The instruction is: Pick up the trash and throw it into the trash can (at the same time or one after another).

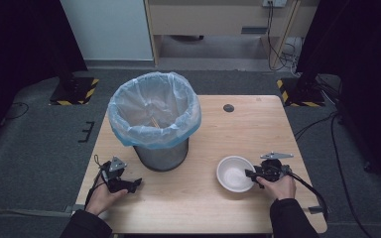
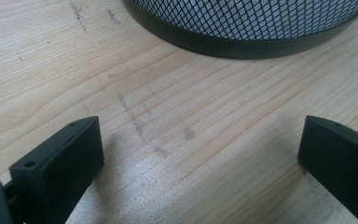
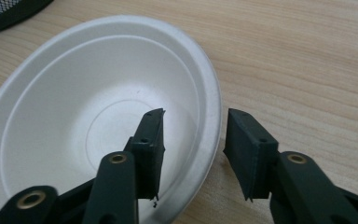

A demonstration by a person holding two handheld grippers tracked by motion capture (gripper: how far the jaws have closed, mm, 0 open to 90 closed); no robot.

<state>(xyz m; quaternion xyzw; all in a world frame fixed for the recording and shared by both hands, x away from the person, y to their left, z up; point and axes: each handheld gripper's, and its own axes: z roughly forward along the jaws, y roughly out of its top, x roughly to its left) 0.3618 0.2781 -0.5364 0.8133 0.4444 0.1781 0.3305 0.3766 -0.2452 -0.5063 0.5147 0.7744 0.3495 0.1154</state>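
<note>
White bowl [image 1: 234, 173], black mesh bin [image 1: 161, 154]

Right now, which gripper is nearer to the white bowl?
Right. The right gripper has its jaws astride the rim of the white bowl, one inside, one outside. The left gripper rests across the table, beside the bin.

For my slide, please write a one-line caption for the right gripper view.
Right gripper straddling the rim of a white bowl on the wooden table, one jaw inside, one outside.
</note>
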